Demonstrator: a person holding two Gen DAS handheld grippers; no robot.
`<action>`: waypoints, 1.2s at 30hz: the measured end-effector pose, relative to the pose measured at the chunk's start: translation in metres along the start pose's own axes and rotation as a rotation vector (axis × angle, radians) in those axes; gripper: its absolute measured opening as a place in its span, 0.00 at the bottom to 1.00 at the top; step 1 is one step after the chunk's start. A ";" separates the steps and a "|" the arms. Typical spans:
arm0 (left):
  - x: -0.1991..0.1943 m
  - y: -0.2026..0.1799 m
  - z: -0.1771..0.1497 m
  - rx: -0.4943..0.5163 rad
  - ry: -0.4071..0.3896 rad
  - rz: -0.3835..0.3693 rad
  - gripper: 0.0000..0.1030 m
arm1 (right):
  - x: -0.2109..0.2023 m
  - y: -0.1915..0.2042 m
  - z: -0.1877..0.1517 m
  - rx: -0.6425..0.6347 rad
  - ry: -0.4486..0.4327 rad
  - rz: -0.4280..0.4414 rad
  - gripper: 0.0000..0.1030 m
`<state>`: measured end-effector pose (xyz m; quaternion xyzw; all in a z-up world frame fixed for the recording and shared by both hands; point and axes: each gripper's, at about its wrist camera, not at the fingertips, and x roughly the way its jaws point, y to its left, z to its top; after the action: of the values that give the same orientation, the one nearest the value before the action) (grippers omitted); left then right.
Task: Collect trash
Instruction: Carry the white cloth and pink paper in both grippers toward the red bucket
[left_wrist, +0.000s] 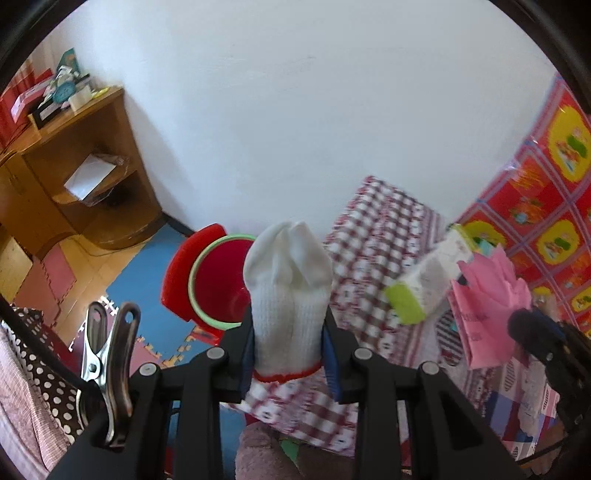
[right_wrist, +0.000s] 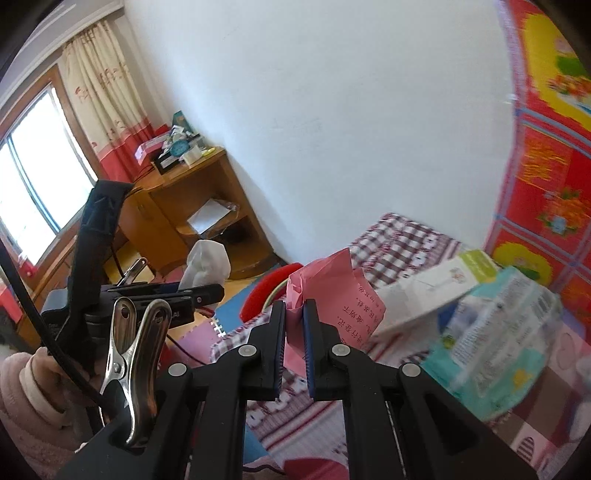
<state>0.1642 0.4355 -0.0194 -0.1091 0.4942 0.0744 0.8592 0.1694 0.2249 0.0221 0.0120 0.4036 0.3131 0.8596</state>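
Left gripper (left_wrist: 290, 354) is clenched on a white knit glove (left_wrist: 288, 295) w/ a red cuff edge; the glove stands upright between the pads, fingertips up, gripped low near the cuff so most of it pokes free. Just behind the glove, on the blue foam floor, sits a red bin (left_wrist: 218, 284) w/ a green rim and its red lid tipped open. Likely the drop spot, which would explain the glove being carried toward it. The gripper tilts steeply down, bin mouth nearly in line w/ it.

Right gripper (right_wrist: 294, 347) is clenched on a crumpled pink paper (right_wrist: 332, 291) w/ printed text, pinched at one folded edge, the rest fanning up and right. Also trash in transit, I'd judge. It angles down less steeply, over the checked bedsheet (right_wrist: 406, 243); the bin shows just beyond the paper, to its left. Right of the bin, on the bed: a white-and-green carton (right_wrist: 436, 288) and a pale blue wipes-type pack (right_wrist: 498, 336), both blurred.
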 end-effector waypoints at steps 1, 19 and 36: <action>0.003 0.008 0.001 -0.008 0.002 0.007 0.31 | 0.004 0.004 0.001 -0.004 0.004 0.004 0.10; 0.074 0.096 0.019 -0.069 0.082 0.014 0.31 | 0.094 0.063 0.043 -0.065 0.059 0.063 0.10; 0.159 0.126 0.036 -0.069 0.148 -0.080 0.31 | 0.180 0.064 0.064 -0.024 0.112 0.077 0.10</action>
<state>0.2446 0.5693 -0.1539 -0.1633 0.5487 0.0488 0.8185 0.2661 0.3898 -0.0410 -0.0001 0.4464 0.3509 0.8232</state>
